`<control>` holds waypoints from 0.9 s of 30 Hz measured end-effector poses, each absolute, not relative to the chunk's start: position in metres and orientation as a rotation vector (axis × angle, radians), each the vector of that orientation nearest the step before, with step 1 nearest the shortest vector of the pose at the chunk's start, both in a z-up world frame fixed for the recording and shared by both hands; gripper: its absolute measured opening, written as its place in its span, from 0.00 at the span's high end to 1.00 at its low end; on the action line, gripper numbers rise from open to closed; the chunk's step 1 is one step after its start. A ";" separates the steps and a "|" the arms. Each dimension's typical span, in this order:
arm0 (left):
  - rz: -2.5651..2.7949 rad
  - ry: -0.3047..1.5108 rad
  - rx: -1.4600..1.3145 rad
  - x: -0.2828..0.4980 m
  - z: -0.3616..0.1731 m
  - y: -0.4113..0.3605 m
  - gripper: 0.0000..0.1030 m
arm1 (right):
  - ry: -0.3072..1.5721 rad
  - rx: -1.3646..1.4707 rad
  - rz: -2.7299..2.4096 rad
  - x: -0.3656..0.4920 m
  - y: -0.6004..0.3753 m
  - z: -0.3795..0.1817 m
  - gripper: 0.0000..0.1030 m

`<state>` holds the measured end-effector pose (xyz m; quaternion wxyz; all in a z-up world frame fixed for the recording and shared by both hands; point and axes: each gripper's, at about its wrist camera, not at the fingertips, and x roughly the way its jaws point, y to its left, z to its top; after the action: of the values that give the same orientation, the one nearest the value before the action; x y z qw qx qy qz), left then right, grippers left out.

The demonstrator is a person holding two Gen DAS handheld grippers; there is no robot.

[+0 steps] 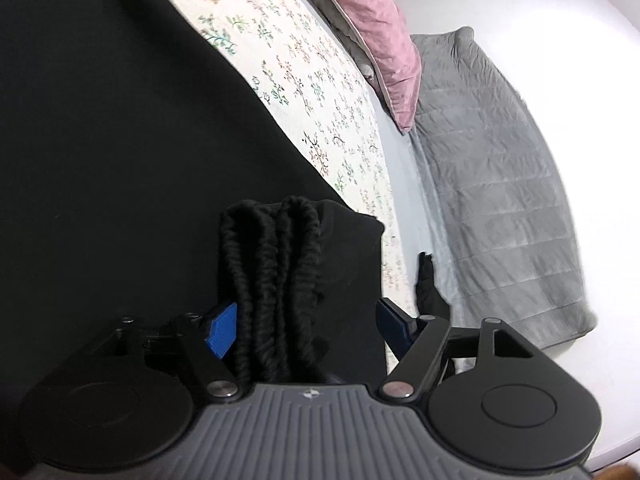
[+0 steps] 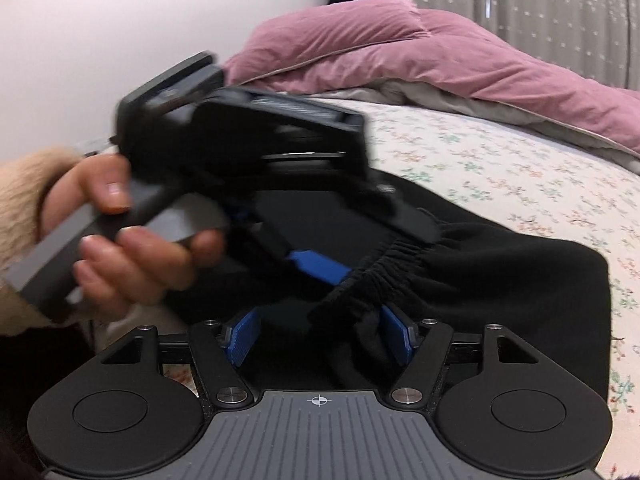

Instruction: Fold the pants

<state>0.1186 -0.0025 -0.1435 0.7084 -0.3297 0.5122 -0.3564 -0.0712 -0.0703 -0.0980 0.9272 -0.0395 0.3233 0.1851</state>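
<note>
The black pants [image 1: 120, 152] lie spread over the flowered bed sheet [image 1: 304, 80]. Their gathered elastic waistband [image 1: 272, 280] stands bunched between the blue pads of my left gripper [image 1: 308, 330], close against the left pad. Its jaws stand wide and I see no squeeze on the cloth. In the right wrist view the waistband [image 2: 384, 272] runs slantwise from the left gripper [image 2: 384, 252] down into my right gripper [image 2: 320, 336]. The right gripper is open, with cloth near its right pad and a gap at its left pad. A hand [image 2: 132, 248] in a fuzzy beige sleeve holds the left gripper, which is blurred.
A pink duvet [image 2: 400, 48] is heaped at the head of the bed. A grey quilted blanket [image 1: 492, 184] lies beyond the sheet's edge, with a small dark item [image 1: 426, 288] beside it. A white wall [image 2: 140, 20] stands behind, and a grey patterned curtain [image 2: 540, 12] hangs at the back right.
</note>
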 end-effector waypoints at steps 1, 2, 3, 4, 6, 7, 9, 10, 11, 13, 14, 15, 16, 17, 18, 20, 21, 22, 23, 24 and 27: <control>-0.779 1.128 -0.703 0.117 -0.142 -0.006 0.18 | 0.668 -0.074 0.387 -0.071 -0.071 -0.099 0.35; -0.761 1.123 -0.671 0.116 -0.140 -0.008 0.22 | 0.672 -0.068 0.394 -0.071 -0.072 -0.101 0.34; -0.738 1.118 -0.627 0.115 -0.138 -0.011 0.33 | 0.675 -0.065 0.398 -0.071 -0.072 -0.102 0.34; -0.721 1.110 -0.582 0.114 -0.135 -0.014 0.45 | 0.677 -0.063 0.400 -0.072 -0.073 -0.102 0.34; -0.693 1.082 -0.504 0.113 -0.131 -0.018 0.53 | 0.682 -0.049 0.397 -0.071 -0.076 -0.101 0.27; -0.690 1.077 -0.490 0.114 -0.130 -0.017 0.54 | 0.685 -0.029 0.392 -0.071 -0.078 -0.099 0.24; -0.680 1.076 -0.473 0.117 -0.127 -0.014 0.55 | 0.697 0.012 0.384 -0.070 -0.085 -0.094 0.21; -0.672 1.069 -0.458 0.117 -0.125 -0.012 0.56 | 0.695 0.023 0.377 -0.071 -0.088 -0.091 0.21; -0.660 1.058 -0.441 0.116 -0.122 -0.008 0.56 | 0.684 0.028 0.369 -0.073 -0.091 -0.087 0.21; -0.636 1.044 -0.388 0.110 -0.118 0.000 0.56 | 0.653 0.032 0.353 -0.081 -0.096 -0.080 0.20; -0.616 1.031 -0.361 0.107 -0.112 0.007 0.56 | 0.638 0.038 0.343 -0.084 -0.099 -0.076 0.18; -0.598 1.019 -0.338 0.105 -0.107 0.012 0.56 | 0.628 0.046 0.334 -0.086 -0.103 -0.074 0.17; -0.574 1.005 -0.310 0.103 -0.101 0.020 0.56 | 0.620 0.055 0.319 -0.085 -0.106 -0.072 0.17; -0.544 0.993 -0.283 0.101 -0.095 0.028 0.56 | 0.618 0.059 0.300 -0.085 -0.108 -0.070 0.17; -0.518 0.981 -0.261 0.099 -0.089 0.037 0.56 | 0.623 0.059 0.278 -0.083 -0.110 -0.070 0.17; -0.468 0.958 -0.223 0.095 -0.078 0.057 0.56 | 0.642 0.052 0.230 -0.078 -0.111 -0.071 0.17; -0.440 0.950 -0.202 0.094 -0.073 0.066 0.56 | 0.656 0.051 0.212 -0.074 -0.111 -0.072 0.17; -0.410 0.944 -0.181 0.092 -0.068 0.077 0.56 | 0.669 0.054 0.200 -0.070 -0.110 -0.072 0.17; -0.383 0.940 -0.166 0.091 -0.064 0.088 0.56 | 0.683 0.059 0.193 -0.065 -0.108 -0.074 0.17; -0.360 0.939 -0.154 0.091 -0.060 0.098 0.56 | 0.694 0.062 0.192 -0.062 -0.107 -0.076 0.17; -0.289 0.924 -0.123 0.088 -0.050 0.123 0.56 | 0.714 0.041 0.185 -0.055 -0.097 -0.080 0.17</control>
<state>0.0883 0.1225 -0.0495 0.8832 -0.0591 0.4440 -0.1389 -0.0552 -0.0970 -0.0804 0.9325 0.0202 0.3490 0.0906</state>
